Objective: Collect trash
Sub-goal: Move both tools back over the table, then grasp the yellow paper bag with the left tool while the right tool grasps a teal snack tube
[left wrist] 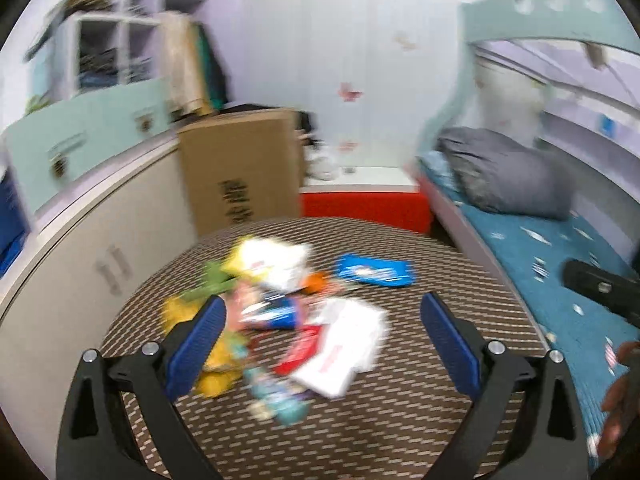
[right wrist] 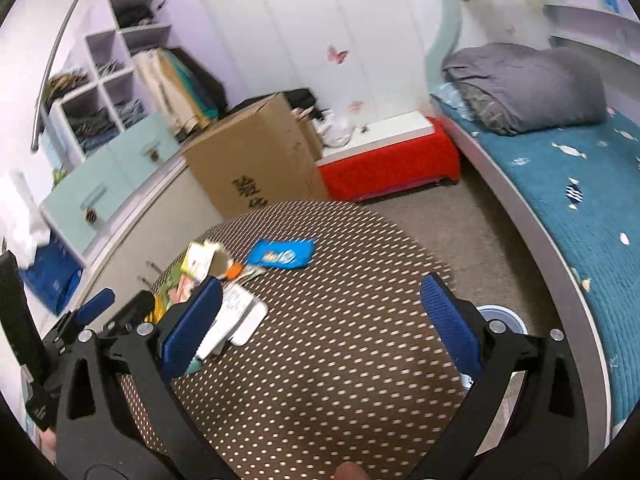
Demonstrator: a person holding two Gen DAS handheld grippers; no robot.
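Note:
A heap of trash lies on a round brown patterned table: white paper packets, a blue wrapper, yellow wrappers, a red packet. My left gripper is open and empty, above the heap. My right gripper is open and empty over the table, right of the heap. The blue wrapper and a white packet show there. The left gripper shows at the left edge. The left wrist view is blurred.
A cardboard box stands behind the table beside a red bench. A bed with a blue cover and grey blanket runs along the right. Cabinets and shelves line the left. A round white-rimmed container stands on the floor right of the table.

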